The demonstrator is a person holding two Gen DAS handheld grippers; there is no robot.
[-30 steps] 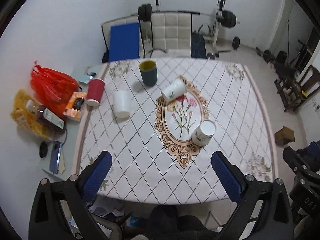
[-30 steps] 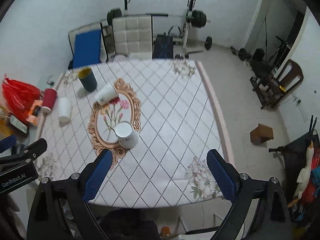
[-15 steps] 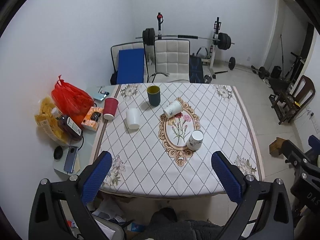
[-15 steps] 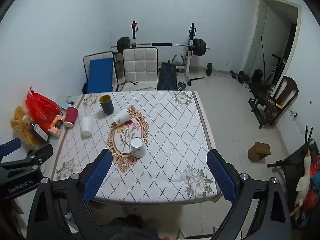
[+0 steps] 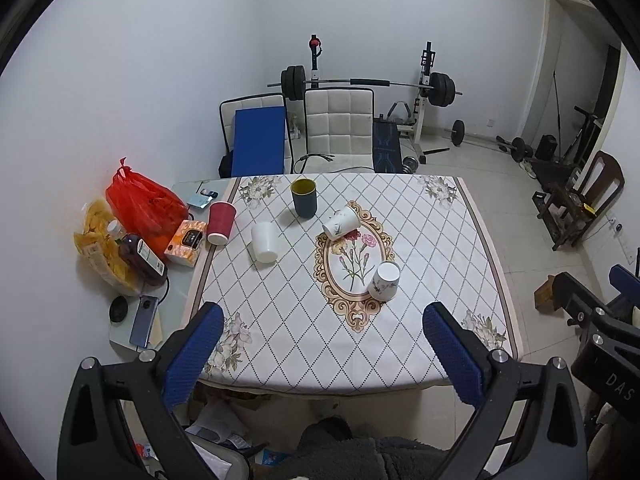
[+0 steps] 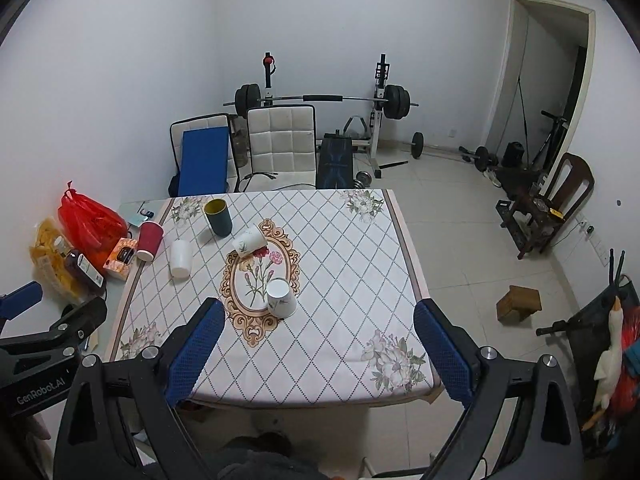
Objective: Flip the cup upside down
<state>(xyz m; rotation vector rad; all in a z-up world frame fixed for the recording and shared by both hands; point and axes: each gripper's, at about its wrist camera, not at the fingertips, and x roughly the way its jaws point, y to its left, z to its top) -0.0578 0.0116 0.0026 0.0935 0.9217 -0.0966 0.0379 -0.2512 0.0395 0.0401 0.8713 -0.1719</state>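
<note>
While both claws hang high above the near edge of the table (image 5: 472, 240), the left gripper (image 5: 322, 340) and the right gripper (image 6: 316, 338) are spread wide with nothing between their blue pads. Ahead of them, an upside-down white flowered cup (image 5: 385, 281) stands on the oval flower print. Farther off, a second flowered cup (image 5: 341, 222) lies on its side. Beyond it stands a dark green cup (image 5: 304, 197); to its left are a plain white cup (image 5: 264, 241) and a red cup (image 5: 221, 222).
</note>
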